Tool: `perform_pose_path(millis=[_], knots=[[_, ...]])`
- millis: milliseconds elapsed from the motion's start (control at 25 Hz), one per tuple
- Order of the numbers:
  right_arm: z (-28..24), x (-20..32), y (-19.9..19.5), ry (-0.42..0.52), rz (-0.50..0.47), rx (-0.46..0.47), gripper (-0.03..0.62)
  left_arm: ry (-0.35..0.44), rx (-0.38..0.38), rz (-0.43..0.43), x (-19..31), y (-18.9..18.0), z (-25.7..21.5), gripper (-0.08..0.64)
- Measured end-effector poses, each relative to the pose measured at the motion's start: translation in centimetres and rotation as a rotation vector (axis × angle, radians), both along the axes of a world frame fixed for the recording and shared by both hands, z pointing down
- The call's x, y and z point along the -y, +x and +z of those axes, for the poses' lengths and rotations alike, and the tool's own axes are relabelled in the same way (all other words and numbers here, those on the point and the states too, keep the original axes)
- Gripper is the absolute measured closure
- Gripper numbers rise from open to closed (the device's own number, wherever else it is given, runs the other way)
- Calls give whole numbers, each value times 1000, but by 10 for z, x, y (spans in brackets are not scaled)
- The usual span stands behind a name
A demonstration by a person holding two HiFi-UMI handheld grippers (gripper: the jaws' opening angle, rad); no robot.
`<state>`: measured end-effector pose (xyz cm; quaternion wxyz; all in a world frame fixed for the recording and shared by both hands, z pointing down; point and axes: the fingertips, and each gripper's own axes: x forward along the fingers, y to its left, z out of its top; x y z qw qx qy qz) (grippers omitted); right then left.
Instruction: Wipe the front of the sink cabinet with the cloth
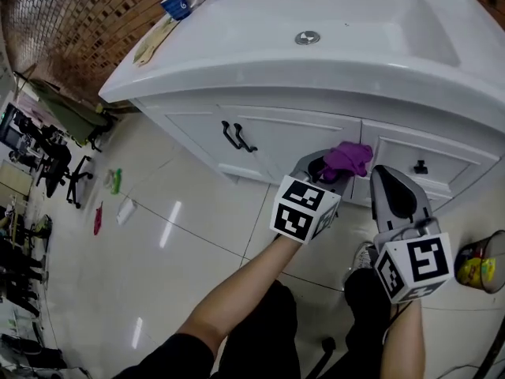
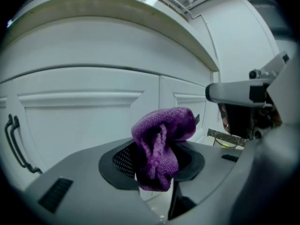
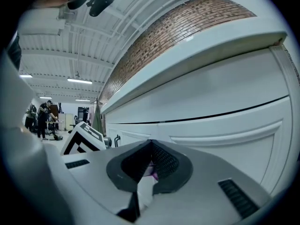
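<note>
Purple cloth [image 2: 161, 142] clamped in the left claw [image 2: 157, 170], beside cabinet front [image 2: 84, 125]

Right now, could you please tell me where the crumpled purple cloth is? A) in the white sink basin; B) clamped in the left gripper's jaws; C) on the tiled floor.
B: its own view shows the left gripper shut on the crumpled purple cloth.

I can see a blue ceramic mug [image 1: 180, 3] close to the red brick wall [image 1: 71, 22]. Small green [image 1: 115, 181] and red [image 1: 98, 218] scraps lie on the pale glossy floor tiles [image 1: 158, 267]. Black office chairs [image 1: 57, 168] stand far left, and a round yellow-and-red container [image 1: 477, 271] sits far right.
</note>
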<state>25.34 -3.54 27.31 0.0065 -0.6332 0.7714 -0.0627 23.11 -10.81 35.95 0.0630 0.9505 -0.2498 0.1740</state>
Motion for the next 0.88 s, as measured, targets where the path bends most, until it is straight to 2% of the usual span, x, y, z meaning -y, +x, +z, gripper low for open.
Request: perform_pose_path(millis=[160, 360, 560, 680, 880], knots=[[5, 7, -4, 5, -6, 15, 592, -2, 22, 9, 2, 2, 20, 411], [21, 25, -12, -20, -7, 9, 592, -52, 81, 48, 2, -3, 67, 410], [36, 31, -20, 18, -17, 22, 592, -74, 141, 96, 3, -1, 115, 411], [52, 39, -24, -14, -28, 18, 592, -92, 173, 110, 2, -3, 145, 411], [84, 45, -24, -79, -41, -18, 592, -168, 192, 102, 3, -5, 192, 411]])
